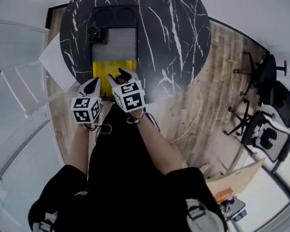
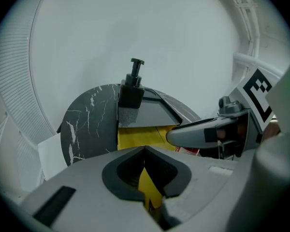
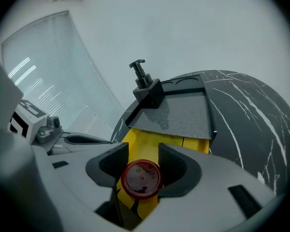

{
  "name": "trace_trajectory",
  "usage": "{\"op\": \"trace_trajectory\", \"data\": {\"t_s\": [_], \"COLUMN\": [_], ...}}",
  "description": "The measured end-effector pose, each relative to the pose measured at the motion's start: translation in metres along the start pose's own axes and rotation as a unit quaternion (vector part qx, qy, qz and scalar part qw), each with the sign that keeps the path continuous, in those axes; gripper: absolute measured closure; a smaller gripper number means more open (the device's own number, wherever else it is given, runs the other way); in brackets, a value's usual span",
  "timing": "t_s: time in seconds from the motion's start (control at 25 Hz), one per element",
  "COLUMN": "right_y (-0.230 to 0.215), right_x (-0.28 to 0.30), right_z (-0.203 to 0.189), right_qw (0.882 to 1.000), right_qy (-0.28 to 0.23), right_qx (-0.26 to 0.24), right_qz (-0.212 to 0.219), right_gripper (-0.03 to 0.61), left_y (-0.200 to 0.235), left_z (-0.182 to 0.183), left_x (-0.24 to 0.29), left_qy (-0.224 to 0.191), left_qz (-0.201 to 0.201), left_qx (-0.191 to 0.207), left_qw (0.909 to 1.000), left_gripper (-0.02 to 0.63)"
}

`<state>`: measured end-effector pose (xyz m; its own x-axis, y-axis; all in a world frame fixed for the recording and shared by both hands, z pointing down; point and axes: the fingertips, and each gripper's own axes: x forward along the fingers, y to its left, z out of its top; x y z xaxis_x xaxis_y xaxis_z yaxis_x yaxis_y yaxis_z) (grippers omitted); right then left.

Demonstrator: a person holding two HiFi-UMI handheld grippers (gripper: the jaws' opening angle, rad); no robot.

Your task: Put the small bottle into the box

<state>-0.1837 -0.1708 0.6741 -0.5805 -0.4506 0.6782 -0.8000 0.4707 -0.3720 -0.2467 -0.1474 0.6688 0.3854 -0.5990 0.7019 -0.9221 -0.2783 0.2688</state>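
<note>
A yellow box (image 1: 108, 67) lies at the near edge of the round black marble table (image 1: 174, 33). My right gripper (image 1: 125, 74) hangs just over it, shut on the small bottle (image 3: 141, 179), whose round red end faces the camera between the pads. The bottle's red and white label (image 2: 189, 150) shows under that gripper (image 2: 203, 132) in the left gripper view. My left gripper (image 1: 93, 83) sits at the box's left near corner. Its jaws (image 2: 146, 178) are shut on a thin yellow flap (image 2: 147, 190) of the box (image 2: 135, 135).
Behind the box lies a dark tray with a grey mat (image 1: 115, 45) and a black pump dispenser (image 1: 96, 33) at its left. A white sheet (image 1: 58, 62) pokes out at the table's left. Office chairs (image 1: 268, 105) and a cardboard box (image 1: 237, 178) stand on the floor, right.
</note>
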Motion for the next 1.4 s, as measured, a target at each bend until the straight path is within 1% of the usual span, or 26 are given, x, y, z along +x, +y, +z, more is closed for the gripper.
{"op": "trace_trajectory", "data": {"t_s": [0.32,0.56,0.72,0.92,1.0,1.08,1.16,1.24,1.4], "right_y": [-0.006,-0.008,-0.011,-0.011,-0.011,-0.013,-0.012,-0.009,-0.009], "right_x": [0.012,0.021,0.024,0.030,0.031,0.031,0.028,0.024,0.010], "right_z": [0.005,-0.004,-0.008,-0.014,-0.017,-0.016,-0.013,-0.009,-0.003], "right_qw": [1.000,1.000,1.000,0.999,0.999,0.999,0.999,0.999,1.000], "right_qy": [-0.006,0.005,0.011,0.028,0.033,0.028,0.021,0.017,0.002], "right_qx": [0.014,0.016,0.028,0.028,0.027,0.026,0.026,0.028,0.026], "right_qz": [0.000,-0.007,-0.008,-0.002,-0.002,-0.008,-0.007,-0.003,-0.011], "right_gripper": [0.396,0.396,0.396,0.396,0.400,0.437,0.422,0.387,0.388], "left_y": [0.000,0.003,0.006,0.006,0.006,0.005,0.005,0.006,0.002], "left_z": [-0.003,-0.007,-0.007,-0.011,-0.013,-0.013,-0.011,-0.010,-0.007], "left_x": [0.004,0.002,0.001,0.000,-0.001,-0.003,-0.005,-0.009,-0.018], "left_qy": [0.005,0.008,0.007,0.009,0.009,0.007,0.003,-0.002,-0.012], "left_qz": [-0.005,-0.004,-0.003,-0.003,-0.003,-0.004,-0.004,-0.003,-0.003], "left_qx": [-0.001,-0.003,-0.003,-0.003,-0.002,-0.001,0.000,0.001,0.002], "left_qw": [1.0000,1.0000,1.0000,1.0000,1.0000,1.0000,1.0000,1.0000,0.9999], "left_gripper": [0.614,0.614,0.614,0.614,0.614,0.614,0.614,0.614,0.614]}}
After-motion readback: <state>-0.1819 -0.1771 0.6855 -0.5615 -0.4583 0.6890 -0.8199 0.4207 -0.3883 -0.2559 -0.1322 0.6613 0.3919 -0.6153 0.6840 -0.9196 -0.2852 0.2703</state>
